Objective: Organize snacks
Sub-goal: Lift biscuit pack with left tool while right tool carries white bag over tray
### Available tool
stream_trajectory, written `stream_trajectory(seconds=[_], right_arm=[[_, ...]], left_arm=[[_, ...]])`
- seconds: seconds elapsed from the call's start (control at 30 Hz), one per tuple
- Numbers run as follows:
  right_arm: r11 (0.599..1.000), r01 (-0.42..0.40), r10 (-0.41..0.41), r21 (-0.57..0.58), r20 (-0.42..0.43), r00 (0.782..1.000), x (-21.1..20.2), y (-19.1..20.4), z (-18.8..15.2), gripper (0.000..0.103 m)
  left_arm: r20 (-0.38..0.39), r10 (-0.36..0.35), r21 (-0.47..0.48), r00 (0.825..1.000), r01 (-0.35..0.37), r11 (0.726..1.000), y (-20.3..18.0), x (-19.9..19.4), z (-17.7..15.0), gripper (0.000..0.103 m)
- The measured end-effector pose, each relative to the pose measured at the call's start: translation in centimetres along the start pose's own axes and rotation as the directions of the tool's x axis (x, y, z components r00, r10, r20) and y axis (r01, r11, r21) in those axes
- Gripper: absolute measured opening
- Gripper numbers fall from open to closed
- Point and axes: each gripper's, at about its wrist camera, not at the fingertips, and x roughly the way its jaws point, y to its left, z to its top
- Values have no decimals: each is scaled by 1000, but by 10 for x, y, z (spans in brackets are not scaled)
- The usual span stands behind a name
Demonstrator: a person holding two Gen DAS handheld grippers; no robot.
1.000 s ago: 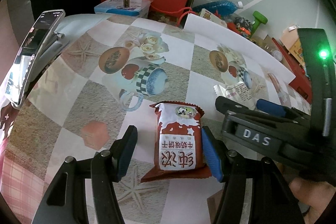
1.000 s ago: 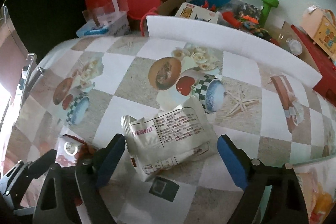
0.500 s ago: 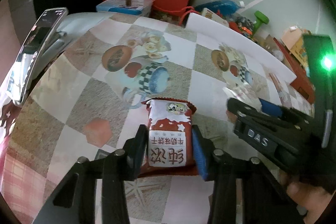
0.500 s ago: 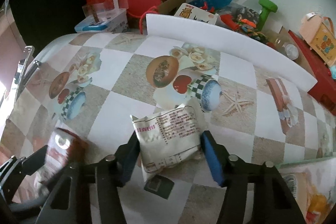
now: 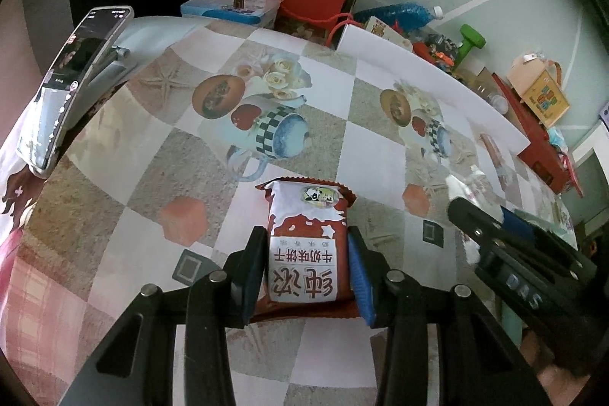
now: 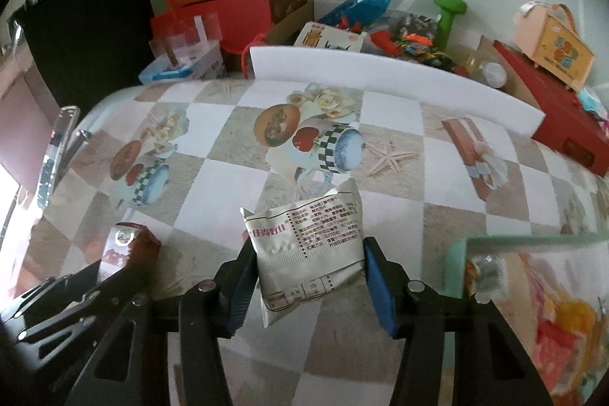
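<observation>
My left gripper (image 5: 306, 273) is shut on a red and white biscuit packet (image 5: 308, 234), its pads pressing both long sides just above the patterned tablecloth. In the right wrist view my right gripper (image 6: 308, 276) has a silver snack packet (image 6: 308, 238) between its blue pads. The jaws are still closing a little while the pads press its sides, and the packet hangs tilted off the table. The red packet (image 6: 121, 246) shows at the lower left of that view. The right gripper's black fingers (image 5: 495, 242) show at the right of the left wrist view.
A pale green tray (image 6: 456, 253) holding several bright snack bags sits at the right. A phone on a stand (image 5: 72, 86) stands at the table's left edge. A white foam board (image 6: 380, 75) lines the far edge, with boxes, a bottle and toys behind it.
Both grippers have closed from wide open onto their packets. The right one has risen with the silver packet; the left has stayed in place.
</observation>
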Motion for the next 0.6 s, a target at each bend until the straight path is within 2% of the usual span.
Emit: stream_trajectory(seconds=[0.37,0.6], right_arm=[[998,-9,1,67,117,993,-67,-7,-24,56],[995,-7,-10,98,170,985,-104,-15,-38,56]], left_arm=[[45,-37,14,998,37,999,-13,-30,-2,43],[79,-60,62,995,55,997,-33,-50,-5,43]])
